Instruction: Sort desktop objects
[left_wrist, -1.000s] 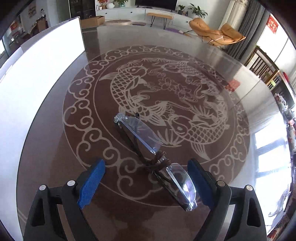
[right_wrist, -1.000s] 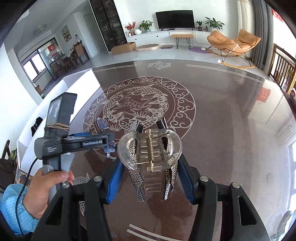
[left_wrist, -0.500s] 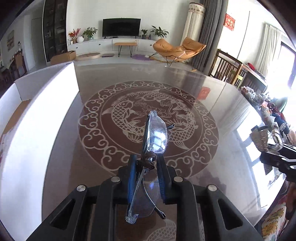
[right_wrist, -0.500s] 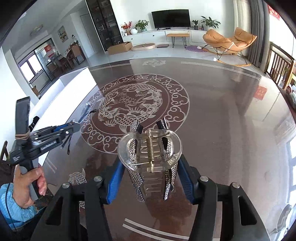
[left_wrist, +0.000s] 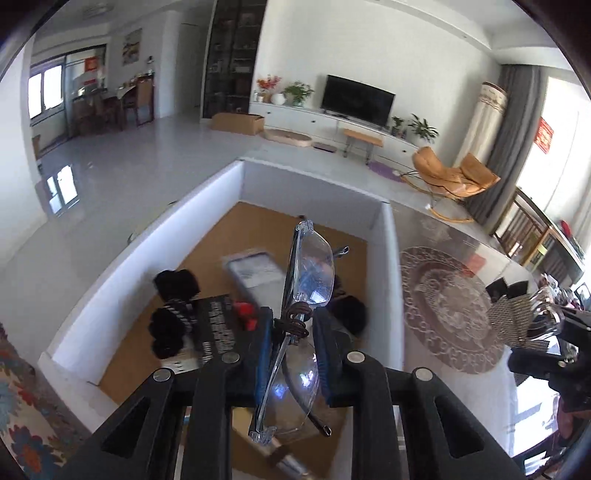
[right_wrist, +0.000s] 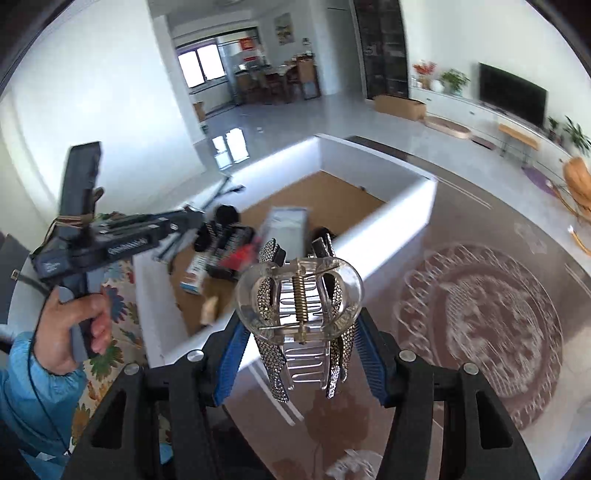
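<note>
Left wrist view: white-walled box (left_wrist: 386, 258) with a brown floor across the middle of the frame, patterned table (left_wrist: 450, 306) at right. Already inside the box: a grey flat pack (left_wrist: 255, 271), black furry pieces (left_wrist: 173, 284), a red item (left_wrist: 245, 314), mostly blurred. Left gripper (left_wrist: 291, 350) at lower centre, jaws nearly shut, clamped on the glasses (left_wrist: 310, 280) at the bridge, one lens standing up above the pads, the other hanging below. Glasses over the box floor, not yet down.

Right wrist view: same box (right_wrist: 402, 214) in upper centre, table (right_wrist: 480, 314) at right, floral cloth (right_wrist: 110, 332) at lower left. Hand (right_wrist: 70, 332) in a blue sleeve at left edge, holding the left gripper's handle out over the box. Right gripper (right_wrist: 301, 354) at lower centre, jaws partly open, pressed on a clear hair clip (right_wrist: 301, 295) with studded prongs; clip above the table, just beside the box's near wall, not over the opening.

Step in hand, by judgement: carry both things into the box. To do well: lower glasses toward a bare patch of the floor, away from the pack, before opening, lenses being easy to scratch. Bring clip past the near wall first, then down low, then release. Avoid dropping either from height or crossing grippers over the opening.
</note>
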